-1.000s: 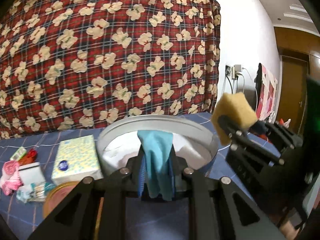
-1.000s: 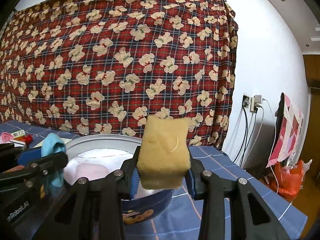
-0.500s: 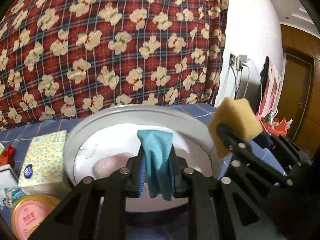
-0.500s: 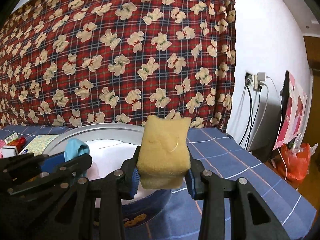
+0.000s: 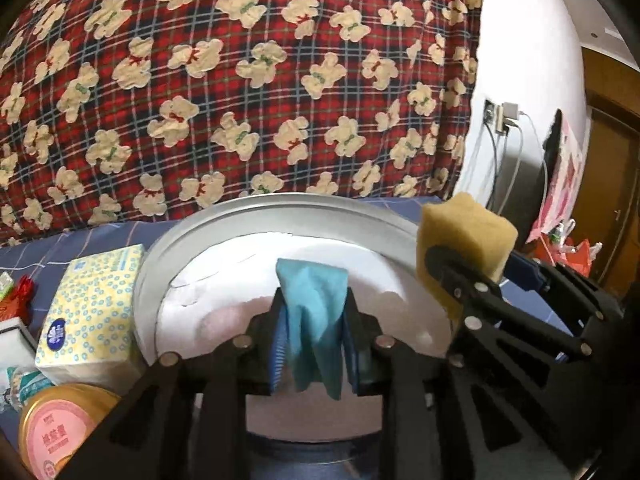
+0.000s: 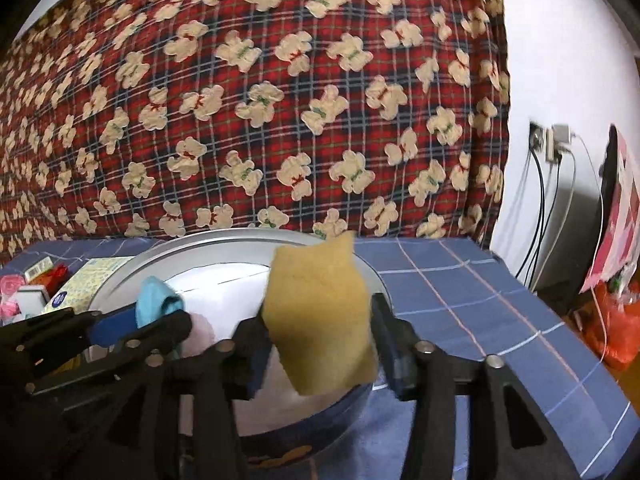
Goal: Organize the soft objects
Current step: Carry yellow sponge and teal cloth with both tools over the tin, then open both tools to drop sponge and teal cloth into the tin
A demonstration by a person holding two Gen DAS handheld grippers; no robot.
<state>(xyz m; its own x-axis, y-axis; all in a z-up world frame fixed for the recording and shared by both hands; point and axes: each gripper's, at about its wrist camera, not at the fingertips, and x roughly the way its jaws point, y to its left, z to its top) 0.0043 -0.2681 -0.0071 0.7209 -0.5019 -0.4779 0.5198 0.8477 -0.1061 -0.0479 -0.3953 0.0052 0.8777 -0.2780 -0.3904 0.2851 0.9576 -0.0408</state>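
While the left gripper (image 5: 313, 300) hangs at lower centre of its own view, its jaws are clenched on a blue cloth (image 5: 316, 332), which droops between the fingers. Directly behind it: a round metal tin (image 5: 280, 204), open, rim filling mid-frame. White lining (image 5: 240, 264) inside; something pale pink (image 5: 224, 316) on the tin's left side, blurred.

Right gripper (image 6: 320, 320), lower centre of the right wrist view, has a yellow sponge (image 6: 320, 312) between its fingers, tilted and motion-blurred, over the tin's right rim (image 6: 240, 236). Slim gaps seem to show at the sponge's edges; cannot tell whether the jaws are gripping it or have let go. From the left wrist view the same sponge (image 5: 464, 236) sits at right of frame, level with the tin's rim.

Left of the tin: yellow-dotted tissue pack (image 5: 88, 304), touching or just beside the tin wall. Pink-lidded jar (image 5: 60, 428) at lower left. Blue checked tablecloth (image 6: 460, 292) underneath; red plaid bear-print fabric (image 6: 280, 100) across the upper frame.
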